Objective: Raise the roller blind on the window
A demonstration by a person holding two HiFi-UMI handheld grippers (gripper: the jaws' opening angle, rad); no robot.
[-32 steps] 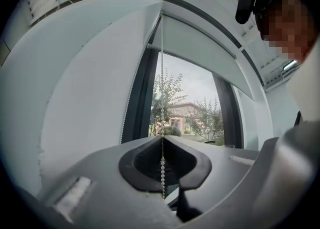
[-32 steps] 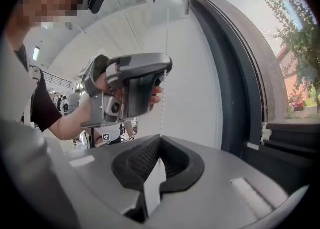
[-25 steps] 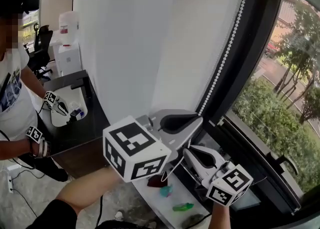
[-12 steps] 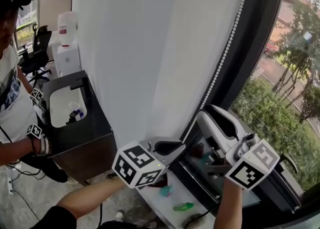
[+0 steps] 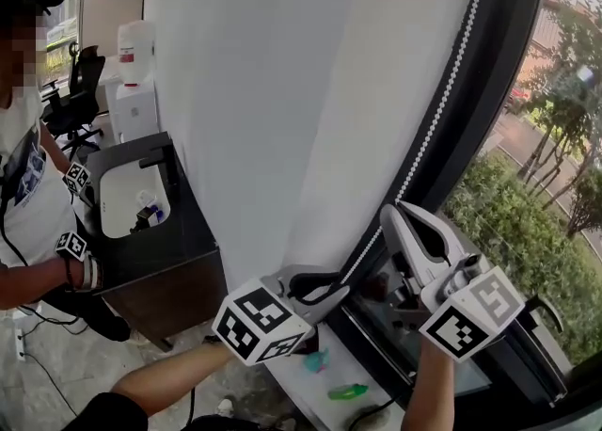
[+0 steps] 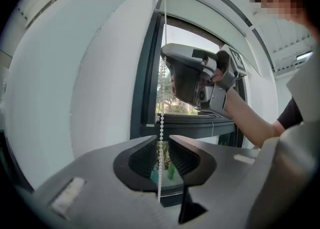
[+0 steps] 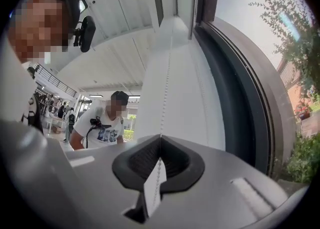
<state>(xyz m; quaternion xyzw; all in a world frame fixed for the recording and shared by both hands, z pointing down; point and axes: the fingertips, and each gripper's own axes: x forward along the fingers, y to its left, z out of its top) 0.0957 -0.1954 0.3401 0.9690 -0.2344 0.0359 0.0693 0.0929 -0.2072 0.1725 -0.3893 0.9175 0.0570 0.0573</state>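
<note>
The white roller blind (image 5: 282, 90) hangs down over the window. Its bead chain (image 5: 442, 90) runs along the dark frame to both grippers. My right gripper (image 5: 395, 213) is the upper one; its jaws have just been closing and are shut on the bead chain (image 7: 167, 83), which comes out at the tips of the right gripper (image 7: 160, 138). My left gripper (image 5: 343, 280) is lower; its jaws have just been opening. The bead chain (image 6: 161, 118) hangs loose in the gap between the jaws of the left gripper (image 6: 161, 140), with the pads not pressing on it.
A black counter (image 5: 179, 231) with a white sink stands left of the blind. Another person (image 5: 28, 194) with marker cubes works there. A water dispenser (image 5: 132, 90) is behind. The white sill (image 5: 310, 391) below holds small green things. A window handle (image 5: 546, 311) sticks out at right.
My left gripper has come down along the chain and its jaws have parted. My right gripper has risen from below to above the left one and closed on the chain.
</note>
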